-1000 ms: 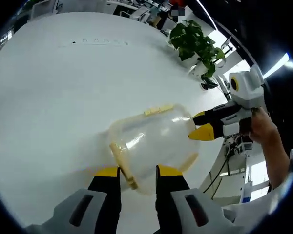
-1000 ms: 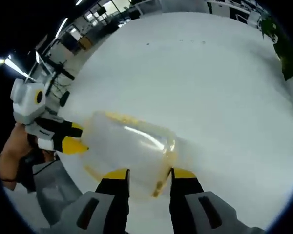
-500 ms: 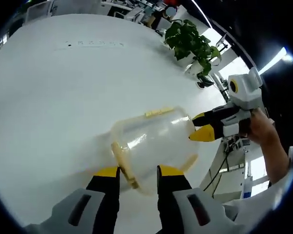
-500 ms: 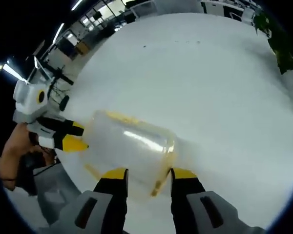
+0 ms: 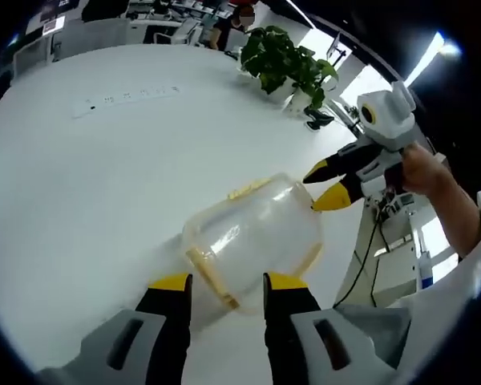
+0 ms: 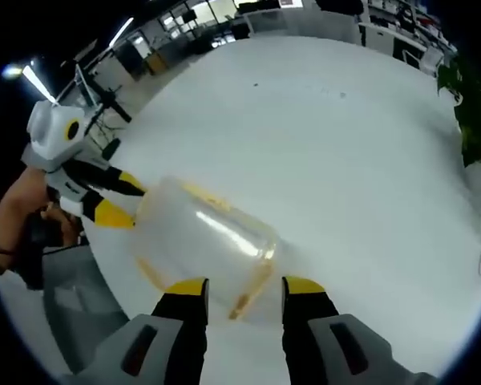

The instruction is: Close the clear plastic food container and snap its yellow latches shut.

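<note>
Since a second ago the clear plastic food container (image 5: 252, 241) has turned a little between the two tools, its far end now swung further toward the right tool (image 5: 325, 186), whose jaws have parted slightly at that end. In the left gripper view the container lies on its side on the white desk (image 5: 88, 184), with a yellow latch (image 5: 211, 277) at the near rim running down between the jaws of the left tool (image 5: 224, 282). Those jaws stand apart on either side of the near end; whether they press on it I cannot tell. The right tool's yellow tips sit at the container's far end, touching or just beside it, held by a hand (image 5: 433, 180).

In the right gripper view the container (image 6: 200, 241) lies the other way round, its yellow-edged rim (image 6: 248, 289) between the spread jaws of the right tool (image 6: 244, 287), and the left tool (image 6: 116, 200) meets its far end. A potted plant (image 5: 284, 64) stands well apart near the desk's far edge.
</note>
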`<state>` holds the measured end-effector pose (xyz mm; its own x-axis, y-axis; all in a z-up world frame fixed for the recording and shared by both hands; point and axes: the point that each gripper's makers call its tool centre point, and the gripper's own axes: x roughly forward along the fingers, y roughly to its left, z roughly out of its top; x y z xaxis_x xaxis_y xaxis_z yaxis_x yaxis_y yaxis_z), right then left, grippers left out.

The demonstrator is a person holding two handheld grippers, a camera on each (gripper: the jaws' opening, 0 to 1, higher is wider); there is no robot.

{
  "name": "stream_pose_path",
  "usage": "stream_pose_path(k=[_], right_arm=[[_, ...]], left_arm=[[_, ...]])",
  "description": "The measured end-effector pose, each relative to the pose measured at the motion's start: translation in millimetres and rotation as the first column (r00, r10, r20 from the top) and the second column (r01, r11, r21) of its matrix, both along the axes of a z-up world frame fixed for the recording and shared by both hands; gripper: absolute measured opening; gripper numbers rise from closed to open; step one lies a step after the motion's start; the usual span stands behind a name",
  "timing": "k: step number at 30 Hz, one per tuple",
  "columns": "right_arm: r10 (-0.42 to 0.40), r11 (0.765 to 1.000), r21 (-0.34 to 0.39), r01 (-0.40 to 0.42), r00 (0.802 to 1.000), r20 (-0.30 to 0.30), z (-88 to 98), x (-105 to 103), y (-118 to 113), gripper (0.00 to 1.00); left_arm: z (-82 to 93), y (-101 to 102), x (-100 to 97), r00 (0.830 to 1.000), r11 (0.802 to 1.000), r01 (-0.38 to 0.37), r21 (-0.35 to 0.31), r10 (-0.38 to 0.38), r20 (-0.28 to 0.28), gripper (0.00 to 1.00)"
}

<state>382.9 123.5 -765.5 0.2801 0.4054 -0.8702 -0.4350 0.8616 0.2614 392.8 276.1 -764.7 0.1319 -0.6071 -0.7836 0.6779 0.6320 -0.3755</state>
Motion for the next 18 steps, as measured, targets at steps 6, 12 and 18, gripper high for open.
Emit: stream_pose_path(k=[6, 12, 18], right_arm=[[0.087, 0.996, -0.020, -0.086, 0.995, 0.046, 8.1, 3, 5, 0.35], [0.187, 0.981, -0.068, -0.182, 0.979, 0.077, 10.3, 6, 9, 0.34], [0.249, 0.966, -0.104, -0.239, 0.963, 0.103, 12.9, 9, 13, 0.34]], left_arm=[[7.0, -1, 2.2, 0.987, 0.991, 0.131, 0.037, -0.133, 0.084, 0.37], [13.6, -8, 3.3, 0.934, 0.956, 0.285, 0.061, -0.292, 0.208, 0.39], [15.0, -7, 3.9, 0.922, 0.946, 0.319, 0.061, -0.324, 0.214, 0.39]])
